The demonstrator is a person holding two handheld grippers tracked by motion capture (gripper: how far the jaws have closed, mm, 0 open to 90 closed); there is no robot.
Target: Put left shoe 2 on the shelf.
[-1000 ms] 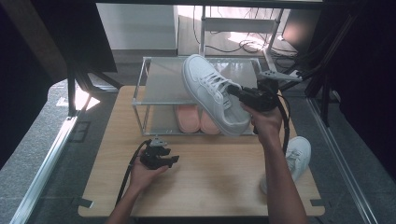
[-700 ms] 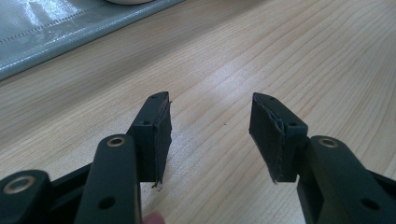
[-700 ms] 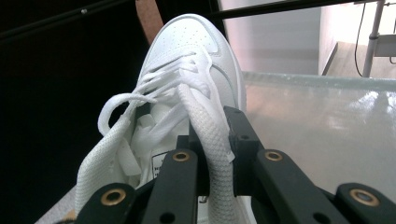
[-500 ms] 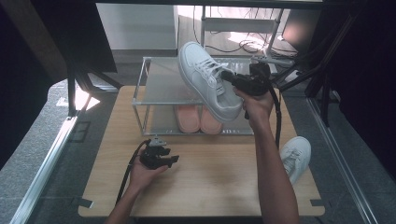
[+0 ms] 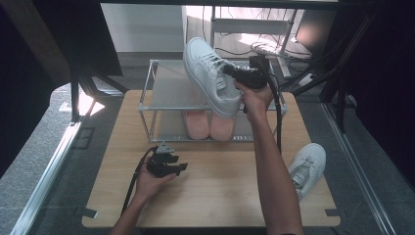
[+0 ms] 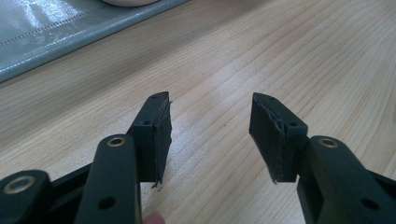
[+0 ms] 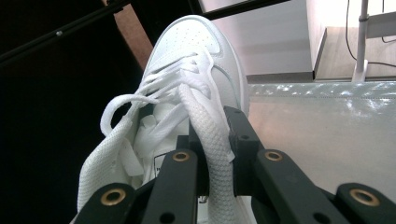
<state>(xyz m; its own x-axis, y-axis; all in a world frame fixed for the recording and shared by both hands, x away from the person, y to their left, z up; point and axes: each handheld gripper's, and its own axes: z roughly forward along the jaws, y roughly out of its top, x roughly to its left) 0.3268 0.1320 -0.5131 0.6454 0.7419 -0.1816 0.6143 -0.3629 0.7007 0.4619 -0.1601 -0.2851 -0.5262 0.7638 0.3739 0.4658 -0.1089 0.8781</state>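
A white sneaker (image 5: 209,78) hangs tilted, toe up and away, over the glass top of a shoe rack (image 5: 169,90). My right gripper (image 5: 229,72) is shut on its collar near the laces. In the right gripper view the jaws of the right gripper (image 7: 215,135) pinch the sneaker (image 7: 187,56), and a lace lies over them. My left gripper (image 5: 182,167) rests low over the wooden table (image 5: 220,196) in front of the rack. It (image 6: 210,121) stands open, with bare wood between its pads.
A pair of pink shoes (image 5: 208,125) sits on the rack's lower shelf. A second white sneaker (image 5: 306,166) lies on the table at the right edge. Dark frame posts and cables stand behind the rack.
My right hand has carried the white sneaker left and farther back over the rack's top. The left hand and its gripper have stayed put.
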